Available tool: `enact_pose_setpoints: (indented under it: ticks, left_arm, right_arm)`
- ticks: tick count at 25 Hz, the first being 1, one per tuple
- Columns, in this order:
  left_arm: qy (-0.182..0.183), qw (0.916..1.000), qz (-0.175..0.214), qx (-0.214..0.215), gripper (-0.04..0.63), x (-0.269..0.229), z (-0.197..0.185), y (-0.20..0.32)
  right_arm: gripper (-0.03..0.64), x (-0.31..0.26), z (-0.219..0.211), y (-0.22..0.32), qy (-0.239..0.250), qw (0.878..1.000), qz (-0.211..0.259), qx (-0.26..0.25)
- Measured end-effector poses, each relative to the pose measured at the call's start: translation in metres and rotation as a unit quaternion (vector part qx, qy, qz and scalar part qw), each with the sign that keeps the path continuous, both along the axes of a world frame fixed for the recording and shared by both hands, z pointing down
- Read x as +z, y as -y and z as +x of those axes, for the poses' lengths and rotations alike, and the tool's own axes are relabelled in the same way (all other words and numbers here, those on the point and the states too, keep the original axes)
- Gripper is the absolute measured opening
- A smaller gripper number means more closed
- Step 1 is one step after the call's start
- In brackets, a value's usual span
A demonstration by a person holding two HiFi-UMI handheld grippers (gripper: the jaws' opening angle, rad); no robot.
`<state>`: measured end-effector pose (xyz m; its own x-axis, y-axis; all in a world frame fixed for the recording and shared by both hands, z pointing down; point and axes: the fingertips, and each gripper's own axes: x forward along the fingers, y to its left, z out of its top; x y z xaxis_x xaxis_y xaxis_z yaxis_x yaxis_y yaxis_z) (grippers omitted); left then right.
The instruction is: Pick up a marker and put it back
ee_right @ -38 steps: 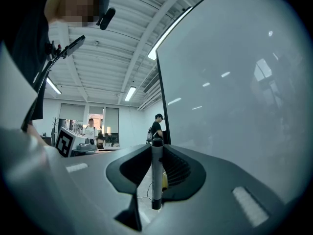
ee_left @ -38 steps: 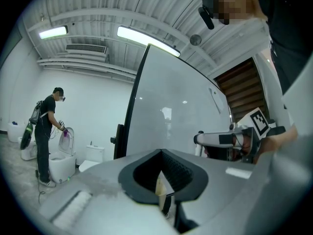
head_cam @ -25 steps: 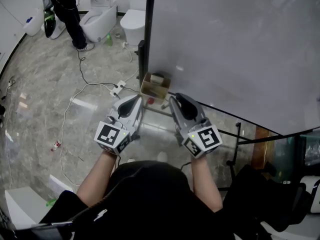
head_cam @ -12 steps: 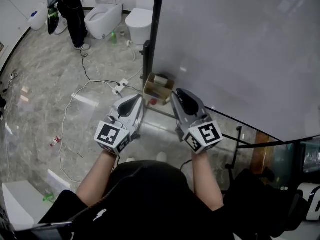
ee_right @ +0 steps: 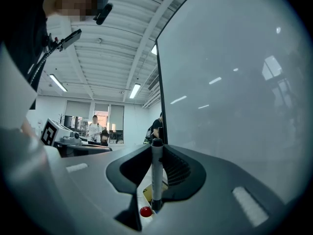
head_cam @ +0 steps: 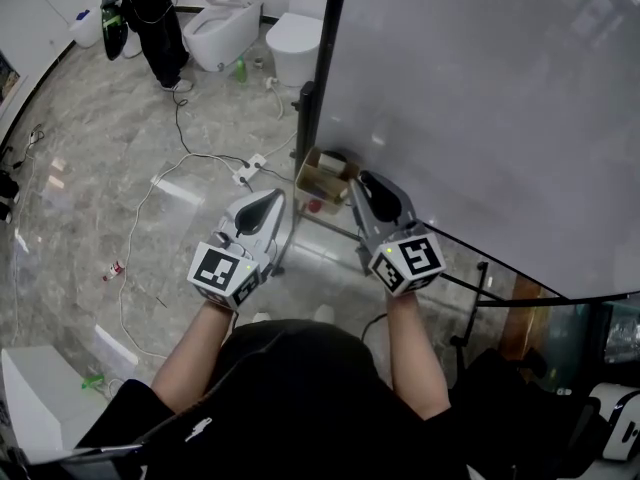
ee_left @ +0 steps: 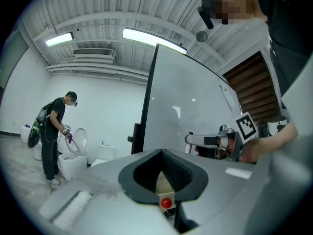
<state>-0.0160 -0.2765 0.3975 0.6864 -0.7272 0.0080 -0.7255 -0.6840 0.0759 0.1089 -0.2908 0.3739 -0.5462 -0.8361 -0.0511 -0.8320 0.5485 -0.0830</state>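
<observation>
My right gripper (head_cam: 366, 181) is shut on a marker (ee_right: 156, 174) with a white barrel and a dark cap. The marker stands upright between the pads in the right gripper view. Its body does not show in the head view. That gripper (ee_right: 156, 148) points level, close to the lower left part of the whiteboard (head_cam: 480, 98). My left gripper (head_cam: 274, 198) is held beside it on the left. Its tips (ee_left: 160, 152) meet with nothing between them.
A cardboard box (head_cam: 325, 171) sits on the whiteboard's stand just beyond both grippers, with a small red thing (head_cam: 315, 206) beside it. Cables (head_cam: 170, 183) trail over the marble floor. Toilets (head_cam: 300, 33) and a person (head_cam: 150, 8) are at the far left.
My right gripper has moved forward with the marker, toward the box and the board's lower edge. The left gripper has kept its place.
</observation>
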Motion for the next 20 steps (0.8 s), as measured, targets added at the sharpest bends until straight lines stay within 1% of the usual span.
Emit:
enact_pose_setpoints:
  ticks: [4, 12, 17, 20]
  left_arm:
    - [-0.002, 1.0000, 0.004, -0.005, 0.003, 0.000, -0.003, 0.004]
    - [0.002, 0.9998, -0.003, -0.022, 0.003, 0.002, -0.007, 0.008]
    - [-0.008, 0.9997, 0.003, -0.021, 0.003, 0.002, -0.006, 0.011]
    - [-0.002, 0.9997, 0.002, -0.024, 0.003, 0.002, -0.006, 0.013]
  right_arm:
    - [0.080, 0.011, 0.001, 0.010, -0.001, 1.000, -0.008, 0.000]
    - [0.080, 0.038, 0.003, 0.024, -0.008, 0.999, -0.031, -0.001]
    - [0.080, 0.047, 0.001, 0.028, -0.010, 0.999, -0.041, -0.003]
    - [0.080, 0.052, 0.000, 0.029, -0.011, 0.999, -0.044, -0.005]
